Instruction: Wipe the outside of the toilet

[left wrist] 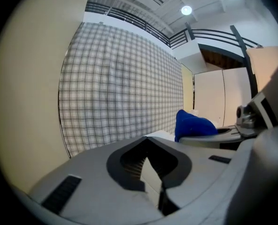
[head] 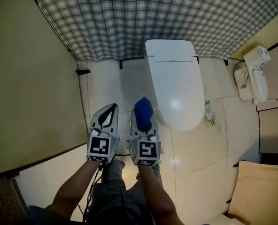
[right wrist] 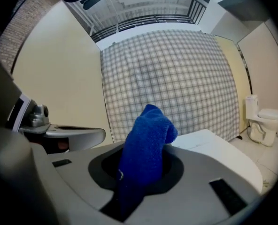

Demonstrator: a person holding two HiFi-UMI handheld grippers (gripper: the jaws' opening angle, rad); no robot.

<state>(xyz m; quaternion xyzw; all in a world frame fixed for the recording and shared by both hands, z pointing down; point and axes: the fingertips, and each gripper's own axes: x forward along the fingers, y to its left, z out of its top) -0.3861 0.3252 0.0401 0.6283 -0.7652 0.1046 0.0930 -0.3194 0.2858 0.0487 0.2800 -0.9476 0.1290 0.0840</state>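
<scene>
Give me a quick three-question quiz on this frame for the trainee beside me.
1. True or false: the left gripper holds the blue terry cloth.
2. The white toilet has its lid: A raised, B closed, C removed.
3. Which gripper sits nearer the toilet?
Key: 1 false: its jaws are shut on nothing, and the right gripper holds the cloth. 2 B. 3 the right gripper.
</scene>
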